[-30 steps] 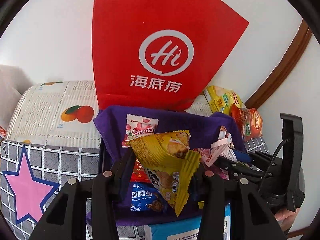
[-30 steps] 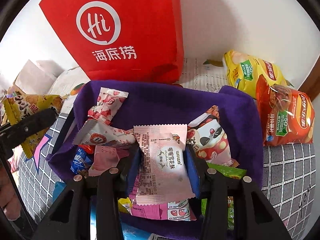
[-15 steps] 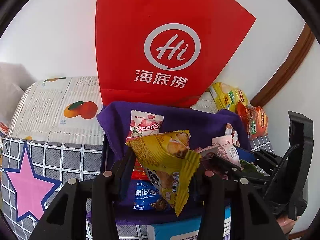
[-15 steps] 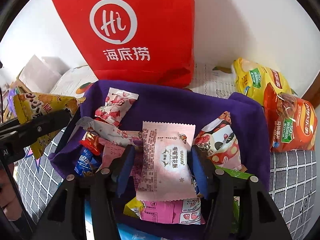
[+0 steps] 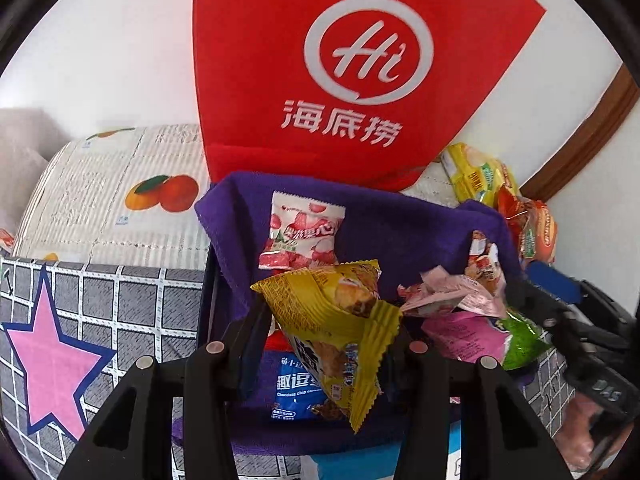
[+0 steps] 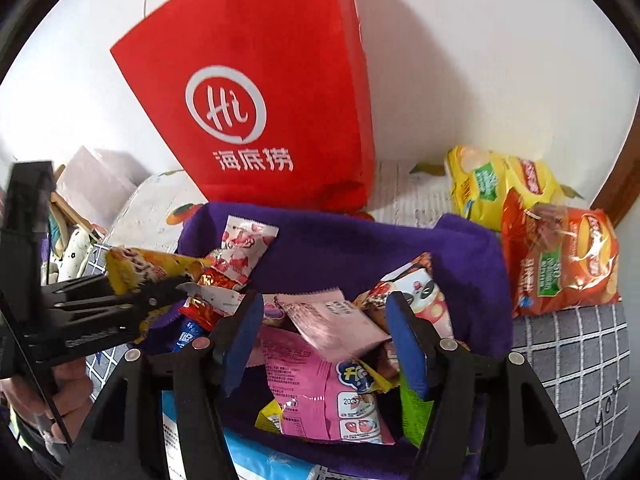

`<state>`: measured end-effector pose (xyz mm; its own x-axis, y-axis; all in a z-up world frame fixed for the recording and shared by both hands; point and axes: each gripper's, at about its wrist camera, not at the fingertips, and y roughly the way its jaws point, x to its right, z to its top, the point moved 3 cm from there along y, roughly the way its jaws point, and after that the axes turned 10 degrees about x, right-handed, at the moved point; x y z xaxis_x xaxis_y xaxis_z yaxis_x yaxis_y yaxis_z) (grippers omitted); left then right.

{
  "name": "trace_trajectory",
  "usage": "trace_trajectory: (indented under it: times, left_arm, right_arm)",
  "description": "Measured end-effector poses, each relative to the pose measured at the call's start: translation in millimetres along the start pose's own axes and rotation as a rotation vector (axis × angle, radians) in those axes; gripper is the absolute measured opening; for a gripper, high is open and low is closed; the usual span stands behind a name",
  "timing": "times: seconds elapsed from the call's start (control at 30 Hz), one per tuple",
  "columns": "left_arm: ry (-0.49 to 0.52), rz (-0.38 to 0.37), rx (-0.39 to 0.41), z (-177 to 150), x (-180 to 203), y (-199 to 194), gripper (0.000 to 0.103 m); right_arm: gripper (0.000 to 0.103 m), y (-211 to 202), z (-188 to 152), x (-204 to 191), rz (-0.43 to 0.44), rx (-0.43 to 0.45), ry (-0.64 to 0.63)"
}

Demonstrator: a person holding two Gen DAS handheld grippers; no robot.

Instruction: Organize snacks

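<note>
A crinkled yellow foil snack packet [image 5: 340,332] is gripped by the left claw [image 5: 324,344] above the purple cloth-lined basket [image 5: 400,220]. Only the right view shows the right claw [image 6: 324,340] spread wide, seemingly empty, over a pale pink wrapper [image 6: 332,322].

Left gripper [image 5: 332,336] comes in from the left, jaws clamped on the yellow snack packet [image 5: 340,320], which stands pinched between the two black fingers [image 5: 248,336]. Over in the right wrist view it reaches in from the left edge, a bare hand [image 6: 68,396] wrapped round its grip below. Right gripper [image 6: 324,340] points forward and down, jaws spread wide, blue pads [image 6: 240,340] apart with nothing pinched between them.
</note>
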<state>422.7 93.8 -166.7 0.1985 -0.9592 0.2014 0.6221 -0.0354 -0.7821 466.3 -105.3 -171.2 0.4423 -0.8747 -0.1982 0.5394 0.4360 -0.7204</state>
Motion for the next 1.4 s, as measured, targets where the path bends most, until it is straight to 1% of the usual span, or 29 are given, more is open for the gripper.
trace_trajectory:
  times: [0.17, 0.33, 0.53, 0.73, 0.87, 0.93, 1.0, 1.1, 1.17, 1.3, 1.4]
  left_arm:
    - [-0.011, 0.002, -0.022, -3, -2, 7, 0.044]
    - [-0.023, -0.006, -0.041, -6, -1, 11, 0.045]
    - [-0.073, -0.027, -0.065, -5, -7, 13, 0.045]
    - [-0.103, -0.077, -0.089, -5, -7, 16, 0.056]
    - [-0.097, -0.075, -0.081, -4, -5, 13, 0.057]
    - [-0.086, -0.072, -0.069, -2, -4, 8, 0.062]
    - [-0.068, -0.067, -0.051, 1, -3, 4, 0.063]
    - [-0.023, -0.039, 0.008, 7, 1, -10, 0.067]
    - [0.004, -0.033, 0.046, 11, 5, -20, 0.069]
    - [0.066, -0.043, 0.105, 16, 16, -37, 0.072]
    - [0.112, -0.05, 0.147, 17, 28, -49, 0.074]
  right_arm:
    - [0.063, -6, 2, -2, 0.002, 0.018, -0.02]
    - [0.063, -7, 2, -8, -0.015, 0.015, -0.057]
    - [0.063, -9, 2, -15, -0.016, 0.021, -0.086]
    - [0.063, -7, 1, -16, -0.028, 0.019, -0.099]
    - [0.063, -7, 1, -15, -0.035, 0.017, -0.102]
    - [0.063, -8, 2, -15, -0.038, 0.02, -0.103]
    - [0.063, -10, 3, -15, -0.041, 0.022, -0.103]
    - [0.063, -13, 5, -15, -0.049, 0.027, -0.104]
    - [0.063, -15, 5, -16, -0.052, 0.03, -0.105]
    - [0.063, -18, 5, -20, -0.062, 0.027, -0.119]
    - [0.063, -22, 6, -23, -0.089, 0.029, -0.132]
